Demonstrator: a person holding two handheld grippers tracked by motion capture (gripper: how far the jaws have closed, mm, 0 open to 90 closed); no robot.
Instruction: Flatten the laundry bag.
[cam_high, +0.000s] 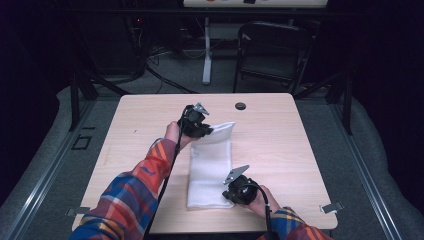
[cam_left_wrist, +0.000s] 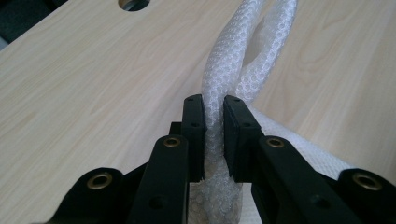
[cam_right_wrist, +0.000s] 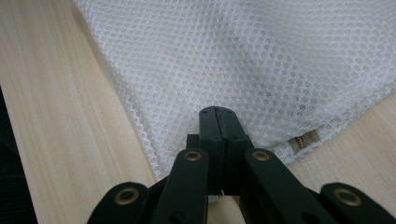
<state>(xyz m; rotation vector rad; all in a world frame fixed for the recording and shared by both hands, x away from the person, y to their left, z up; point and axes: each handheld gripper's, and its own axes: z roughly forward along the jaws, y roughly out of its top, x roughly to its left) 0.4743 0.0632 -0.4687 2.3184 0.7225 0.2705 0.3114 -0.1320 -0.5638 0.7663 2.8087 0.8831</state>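
A white mesh bag (cam_high: 210, 167) lies lengthwise on the light wooden table (cam_high: 145, 125). My left gripper (cam_high: 210, 131) is shut on the bag's far end and holds it raised off the table. In the left gripper view the bunched mesh (cam_left_wrist: 224, 60) is pinched between the two jaws of that gripper (cam_left_wrist: 214, 116) and loops away beyond them. My right gripper (cam_high: 226, 196) is at the bag's near right corner. In the right gripper view that gripper (cam_right_wrist: 218, 114) has its jaws pressed together on the mesh edge (cam_right_wrist: 243, 56), beside a small tan label (cam_right_wrist: 303, 140).
A dark round cable hole (cam_high: 240, 106) sits near the table's far edge, also seen in the left gripper view (cam_left_wrist: 133, 3). A black folding chair (cam_high: 270, 50) and a white desk leg (cam_high: 206, 50) stand on the floor beyond the table.
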